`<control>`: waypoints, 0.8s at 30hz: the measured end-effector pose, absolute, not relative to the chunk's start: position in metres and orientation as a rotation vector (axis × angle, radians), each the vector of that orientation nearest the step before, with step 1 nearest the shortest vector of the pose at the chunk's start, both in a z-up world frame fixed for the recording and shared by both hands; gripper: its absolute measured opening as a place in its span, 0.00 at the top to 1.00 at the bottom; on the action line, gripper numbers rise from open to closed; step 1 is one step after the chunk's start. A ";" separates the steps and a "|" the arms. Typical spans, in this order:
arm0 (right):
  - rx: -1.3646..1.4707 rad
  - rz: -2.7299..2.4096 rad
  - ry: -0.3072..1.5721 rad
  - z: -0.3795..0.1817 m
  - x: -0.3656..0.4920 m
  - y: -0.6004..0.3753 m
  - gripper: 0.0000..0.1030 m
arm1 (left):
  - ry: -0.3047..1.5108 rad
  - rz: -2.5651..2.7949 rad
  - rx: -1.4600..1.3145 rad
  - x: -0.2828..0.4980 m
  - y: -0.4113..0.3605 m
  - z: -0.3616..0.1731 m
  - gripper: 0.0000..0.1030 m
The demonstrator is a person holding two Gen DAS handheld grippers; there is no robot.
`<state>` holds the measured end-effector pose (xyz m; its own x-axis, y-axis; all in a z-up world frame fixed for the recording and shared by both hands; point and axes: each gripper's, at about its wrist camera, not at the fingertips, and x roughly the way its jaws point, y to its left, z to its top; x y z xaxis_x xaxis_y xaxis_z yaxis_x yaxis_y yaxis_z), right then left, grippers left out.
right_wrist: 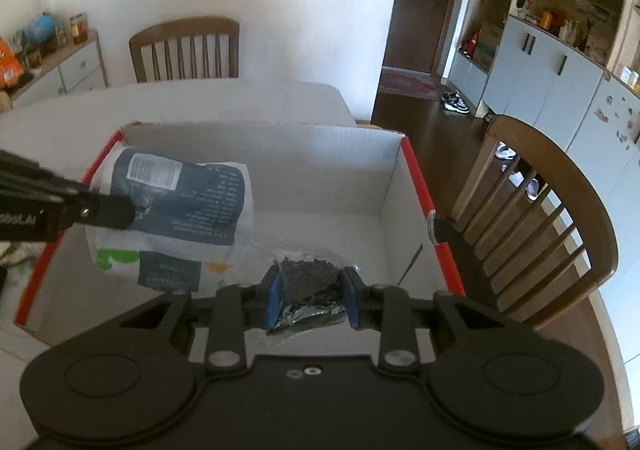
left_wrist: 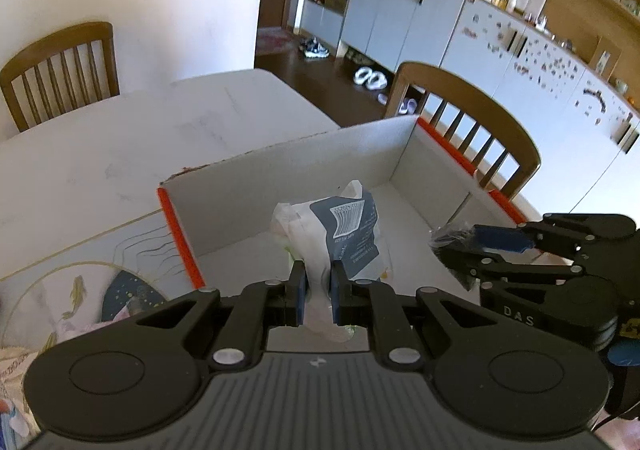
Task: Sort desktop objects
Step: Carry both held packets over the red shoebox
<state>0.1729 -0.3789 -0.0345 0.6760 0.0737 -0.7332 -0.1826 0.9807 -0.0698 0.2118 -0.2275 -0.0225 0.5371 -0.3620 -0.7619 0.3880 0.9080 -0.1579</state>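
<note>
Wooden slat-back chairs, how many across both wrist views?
2. One wooden slat-back chair stands at the white table's far side against the wall; the other at its right edge beside the red-edged cardboard box. More may sit out of frame.

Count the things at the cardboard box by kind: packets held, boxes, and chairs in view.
Packets held: 2, a white and blue packet and a clear bag of dark bits
Boxes: 1
Chairs: 2
Total: 5
</note>
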 end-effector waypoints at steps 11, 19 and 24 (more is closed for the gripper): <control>-0.222 0.213 0.900 -0.055 0.190 -0.381 0.70 | 1.013 -0.429 0.076 0.240 -0.240 -0.051 0.90; -0.246 0.230 0.947 -0.064 0.196 -0.375 0.70 | 1.074 -0.429 0.125 0.251 -0.246 -0.058 0.90; -0.247 0.240 0.967 -0.069 0.198 -0.374 0.70 | 1.105 -0.437 0.148 0.252 -0.250 -0.060 0.89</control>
<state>0.1981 -0.3738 -0.0694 0.5458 0.0913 -0.8330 -0.3095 0.9457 -0.0992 0.2523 -0.2501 -0.0605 0.3746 -0.2677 -0.8877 0.4123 0.9056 -0.0991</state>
